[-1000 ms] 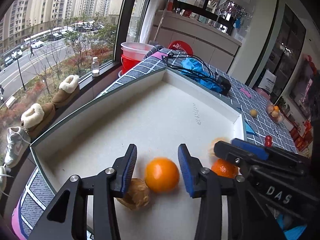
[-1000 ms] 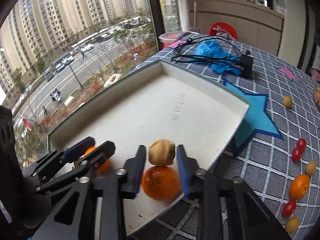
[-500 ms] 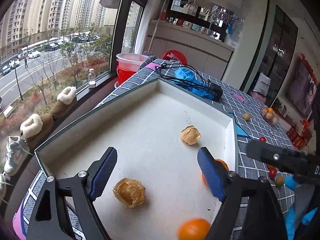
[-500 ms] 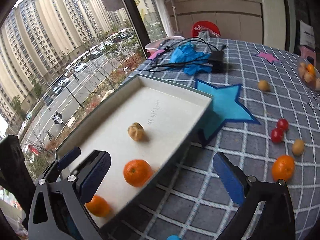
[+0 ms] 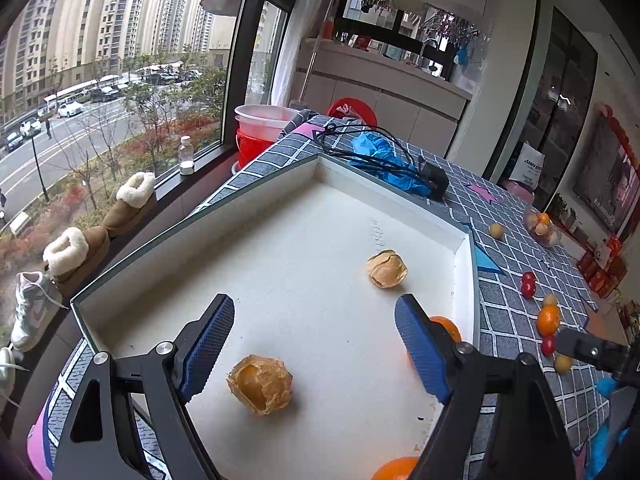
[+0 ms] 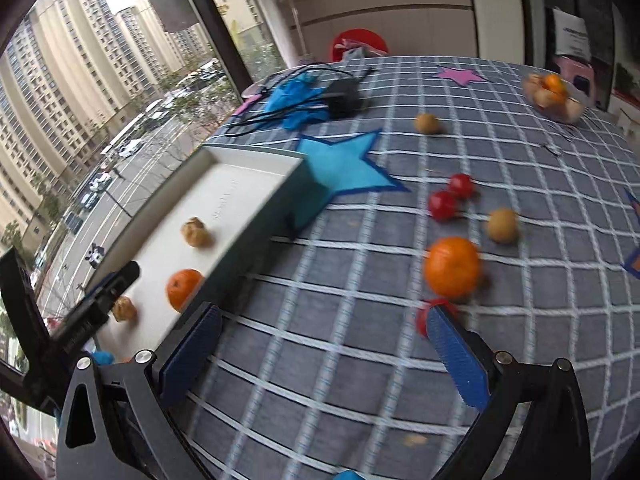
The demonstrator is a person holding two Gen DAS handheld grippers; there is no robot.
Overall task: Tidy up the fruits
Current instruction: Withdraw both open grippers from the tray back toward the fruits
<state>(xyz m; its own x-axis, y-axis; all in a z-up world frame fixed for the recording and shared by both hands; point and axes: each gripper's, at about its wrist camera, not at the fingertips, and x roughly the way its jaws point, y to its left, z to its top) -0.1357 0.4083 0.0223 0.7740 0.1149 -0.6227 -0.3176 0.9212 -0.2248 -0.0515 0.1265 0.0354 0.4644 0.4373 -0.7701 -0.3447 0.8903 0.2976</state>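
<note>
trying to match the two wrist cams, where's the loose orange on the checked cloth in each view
Left wrist view: the loose orange sits at the right edge on the checked tablecloth, outside the white tray, just below a small yellow fruit.
Right wrist view: the same orange is right of centre, below two red cherry tomatoes.
Shared landmark: the blue star on the cloth, at the tray's corner.
</note>
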